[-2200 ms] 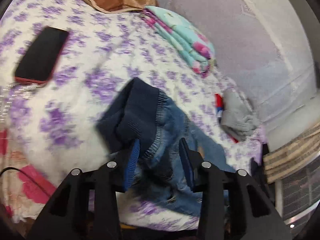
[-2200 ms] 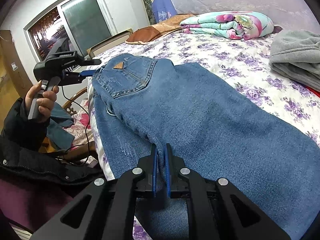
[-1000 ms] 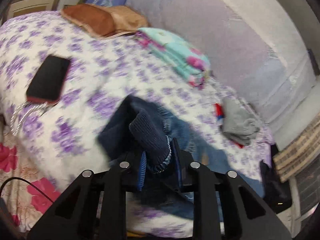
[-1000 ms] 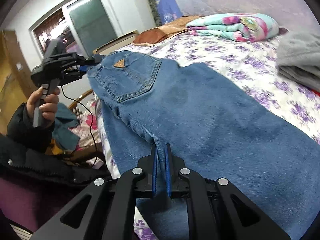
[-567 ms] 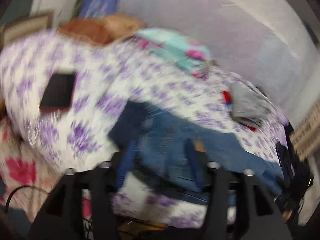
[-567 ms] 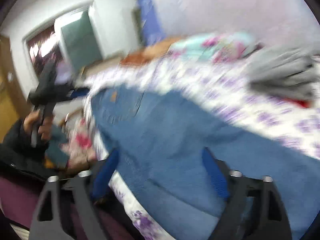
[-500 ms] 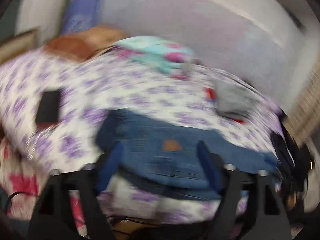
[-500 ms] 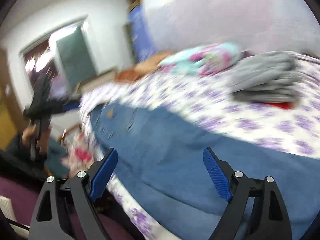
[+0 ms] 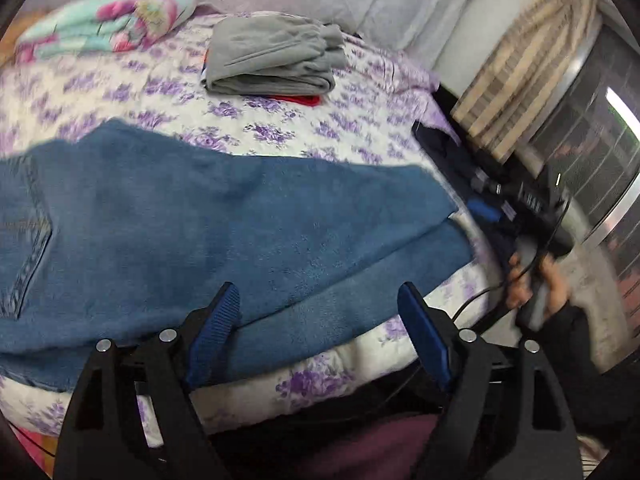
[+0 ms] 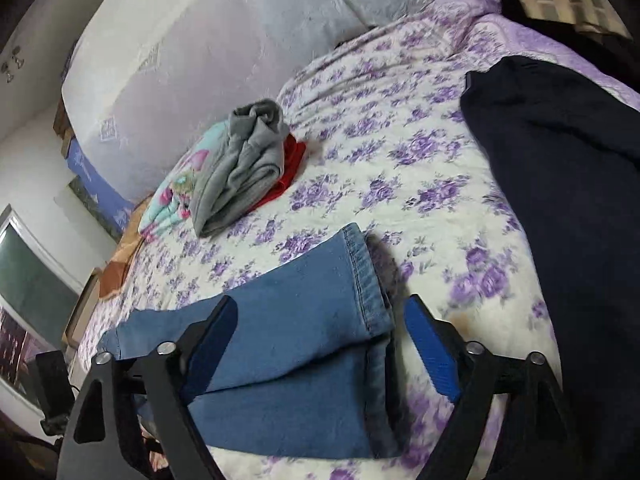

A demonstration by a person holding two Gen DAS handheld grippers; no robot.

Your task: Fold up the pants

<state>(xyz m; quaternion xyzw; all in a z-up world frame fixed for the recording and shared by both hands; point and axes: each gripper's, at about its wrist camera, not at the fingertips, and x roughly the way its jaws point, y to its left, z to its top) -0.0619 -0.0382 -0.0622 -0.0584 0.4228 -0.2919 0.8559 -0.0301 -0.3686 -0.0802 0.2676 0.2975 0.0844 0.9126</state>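
Two grippers: left gripper (image 9: 318,326), right gripper (image 10: 320,336) — both released, having just opened, nothing pinched.
Blue denim pants (image 10: 304,320): long axis across the bed — hems nearest right gripper.

black grippers (image 9: 318,332) w/ blue ribbed pads (image 9: 424,336), silver screws; black sleeve (image 9: 576,332), black cable.

**Around the bed with the purple-flowered sheet**

The bed (image 9: 280,132) carries a folded grey garment (image 9: 272,60) near its far edge, lying on top of something red (image 9: 296,99). Just beside the grey garment sits a folded turquoise-and-pink floral blanket (image 9: 104,20). A dark navy cloth (image 10: 568,184) covers the bed's foot end. Beyond that end hangs a striped beige curtain (image 9: 532,68) beside a window (image 9: 600,168).
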